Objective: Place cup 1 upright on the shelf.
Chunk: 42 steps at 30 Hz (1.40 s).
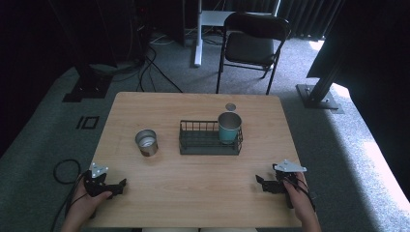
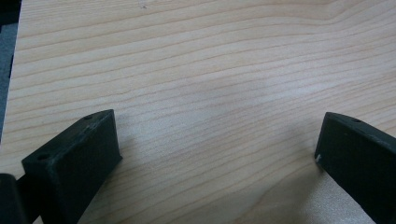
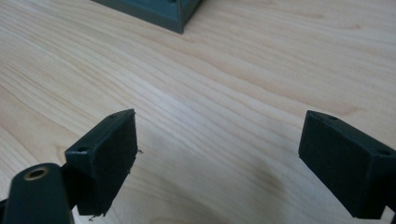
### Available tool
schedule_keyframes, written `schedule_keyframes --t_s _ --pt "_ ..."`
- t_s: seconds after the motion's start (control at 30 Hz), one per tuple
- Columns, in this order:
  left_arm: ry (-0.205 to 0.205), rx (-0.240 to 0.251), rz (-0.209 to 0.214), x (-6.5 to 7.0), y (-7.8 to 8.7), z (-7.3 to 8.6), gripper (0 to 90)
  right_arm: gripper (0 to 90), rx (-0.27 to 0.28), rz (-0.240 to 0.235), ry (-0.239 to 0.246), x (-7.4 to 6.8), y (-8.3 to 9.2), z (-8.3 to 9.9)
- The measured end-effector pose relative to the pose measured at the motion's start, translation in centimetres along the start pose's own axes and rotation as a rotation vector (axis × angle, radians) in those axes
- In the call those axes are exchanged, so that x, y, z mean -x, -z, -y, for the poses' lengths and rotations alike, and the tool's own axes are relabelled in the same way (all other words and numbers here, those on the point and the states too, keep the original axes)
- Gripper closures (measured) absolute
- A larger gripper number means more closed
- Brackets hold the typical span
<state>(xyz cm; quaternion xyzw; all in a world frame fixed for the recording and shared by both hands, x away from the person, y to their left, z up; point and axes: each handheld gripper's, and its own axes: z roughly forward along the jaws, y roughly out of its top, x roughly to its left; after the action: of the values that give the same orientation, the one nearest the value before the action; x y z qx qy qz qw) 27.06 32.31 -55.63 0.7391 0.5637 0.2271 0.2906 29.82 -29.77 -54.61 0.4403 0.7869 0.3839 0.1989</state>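
High view | cups: 2 (steel [image 1: 146, 142], teal [image 1: 229, 127]) | basket: 1 [image 1: 210, 145]

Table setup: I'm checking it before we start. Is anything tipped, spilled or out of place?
Nothing stands out. The teal cup stands upright in the wire basket, the steel cup upright left of it, a small lid lies flat behind. No spill on the table.

The left gripper [image 2: 217, 154] hangs low over a pale wooden table [image 2: 210, 60], its two black jaws spread wide with only bare wood grain between them. At the far left the table's edge gives way to a strip of grey floor [image 2: 7, 70].
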Motion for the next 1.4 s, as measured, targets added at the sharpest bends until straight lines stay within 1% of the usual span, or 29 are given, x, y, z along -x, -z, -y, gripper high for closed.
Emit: schedule_keyframes --t_s 0.1,0.13,0.17,0.2,0.37,0.53,0.7,1.4 --pt "0.000 0.000 0.000 0.0 0.0 0.0 0.4 11.4 -0.009 0.008 -0.002 0.1 0.1 0.2" --pt "0.000 0.000 0.000 0.0 0.0 0.0 0.4 11.4 -0.023 0.013 0.004 0.3 0.3 0.4" --pt "0.000 0.000 0.000 0.0 0.0 0.0 0.4 11.4 -0.025 0.016 0.007 0.4 0.3 0.5" --pt "0.000 0.000 0.000 0.0 0.0 0.0 0.4 11.4 -0.030 0.026 0.008 0.6 0.5 0.7" --pt "0.000 0.000 0.000 0.0 0.0 0.0 0.4 11.4 -0.055 0.033 0.000 1.1 0.9 1.3" --pt "0.000 0.000 0.000 0.0 0.0 0.0 0.4 11.4 -0.082 0.045 0.000 1.3 0.7 1.8" --pt "0.001 0.000 0.000 0.0 0.0 0.0 0.4 11.3 -0.084 0.025 0.006 1.4 0.7 2.0" --pt "-0.001 0.000 0.002 0.0 0.0 0.0 0.6 11.3 -0.085 0.024 0.002 1.4 0.7 2.0"
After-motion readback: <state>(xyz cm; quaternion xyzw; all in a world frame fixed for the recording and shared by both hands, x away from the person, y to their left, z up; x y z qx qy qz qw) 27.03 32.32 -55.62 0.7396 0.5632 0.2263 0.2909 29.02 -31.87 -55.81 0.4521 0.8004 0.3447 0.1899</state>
